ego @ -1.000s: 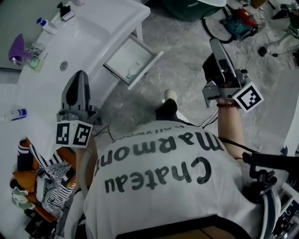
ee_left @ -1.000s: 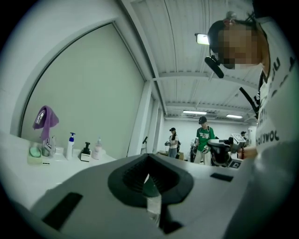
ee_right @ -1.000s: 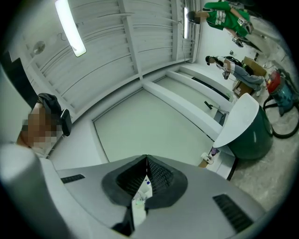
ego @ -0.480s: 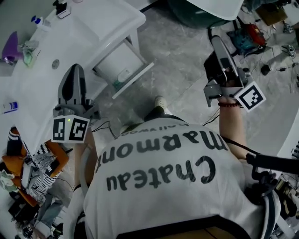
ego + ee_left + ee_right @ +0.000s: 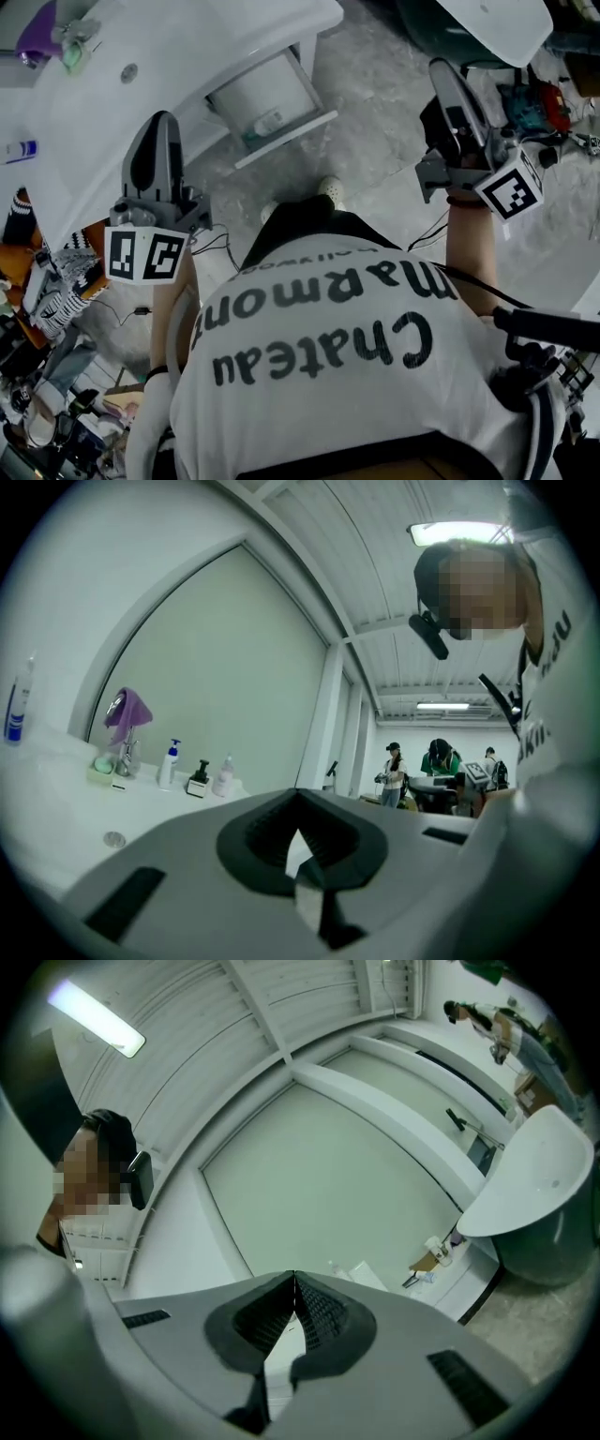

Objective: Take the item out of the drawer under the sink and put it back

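Left gripper (image 5: 159, 117) and right gripper (image 5: 439, 66): jaws closed together, nothing held; both are held well apart from the open drawer (image 5: 298, 131) under the sink (image 5: 187, 47). Item: small bottle (image 5: 268, 123), laid on its side near the drawer's front. Judged light, stiff, smooth, perhaps slippery; best taken across its middle.

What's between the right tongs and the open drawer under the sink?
Nothing stands there: the head view shows only bare grey floor between the right tongs and the drawer.
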{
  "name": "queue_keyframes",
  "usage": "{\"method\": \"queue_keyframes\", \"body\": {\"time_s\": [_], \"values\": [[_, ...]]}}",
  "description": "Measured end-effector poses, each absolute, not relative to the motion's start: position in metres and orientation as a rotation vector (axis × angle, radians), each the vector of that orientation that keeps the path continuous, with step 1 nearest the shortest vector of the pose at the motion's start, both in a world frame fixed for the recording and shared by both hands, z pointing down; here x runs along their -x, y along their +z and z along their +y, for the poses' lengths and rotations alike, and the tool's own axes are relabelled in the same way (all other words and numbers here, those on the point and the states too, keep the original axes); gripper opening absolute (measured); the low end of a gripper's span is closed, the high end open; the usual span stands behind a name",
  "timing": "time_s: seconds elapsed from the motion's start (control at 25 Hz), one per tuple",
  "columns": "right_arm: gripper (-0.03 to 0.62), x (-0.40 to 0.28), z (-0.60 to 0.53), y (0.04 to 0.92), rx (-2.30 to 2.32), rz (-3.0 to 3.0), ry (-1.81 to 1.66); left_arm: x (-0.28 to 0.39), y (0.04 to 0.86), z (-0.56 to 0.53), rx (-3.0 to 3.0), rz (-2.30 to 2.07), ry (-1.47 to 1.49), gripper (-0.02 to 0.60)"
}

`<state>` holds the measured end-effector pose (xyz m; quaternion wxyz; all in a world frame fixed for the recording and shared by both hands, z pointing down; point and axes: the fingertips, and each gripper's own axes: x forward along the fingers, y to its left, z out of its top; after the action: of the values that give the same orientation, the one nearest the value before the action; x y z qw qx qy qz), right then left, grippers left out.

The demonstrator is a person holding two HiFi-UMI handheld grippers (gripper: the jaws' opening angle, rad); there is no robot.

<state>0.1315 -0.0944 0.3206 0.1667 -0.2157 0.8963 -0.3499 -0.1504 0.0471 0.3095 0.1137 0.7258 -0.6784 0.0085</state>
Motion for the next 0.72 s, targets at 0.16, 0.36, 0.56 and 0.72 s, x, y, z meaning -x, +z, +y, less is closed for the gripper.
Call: {"method": "queue_keyframes", "body": {"time_s": [0.16,0.36,0.56,0.72], "values": [[0.011,-0.129,-0.061,0.302,0.678,2.498,-1.011,0.147,0.3,0.072,-2.235,-1.87,0.051,0.009],[0.011,-0.121,-0.056,0.305,0.642,2.534,-1.009,0.141,0.309,0.077,-2.251,-1.854,0.064,0.009],[0.011,-0.121,-0.052,0.31,0.634,2.51,-1.022,0.13,0.318,0.077,-2.29,-1.802,0.22,0.009],[0.011,-0.121,-0.051,0.312,0.647,2.525,-1.029,0.125,0.323,0.077,-2.289,-1.776,0.245,0.009]]}}
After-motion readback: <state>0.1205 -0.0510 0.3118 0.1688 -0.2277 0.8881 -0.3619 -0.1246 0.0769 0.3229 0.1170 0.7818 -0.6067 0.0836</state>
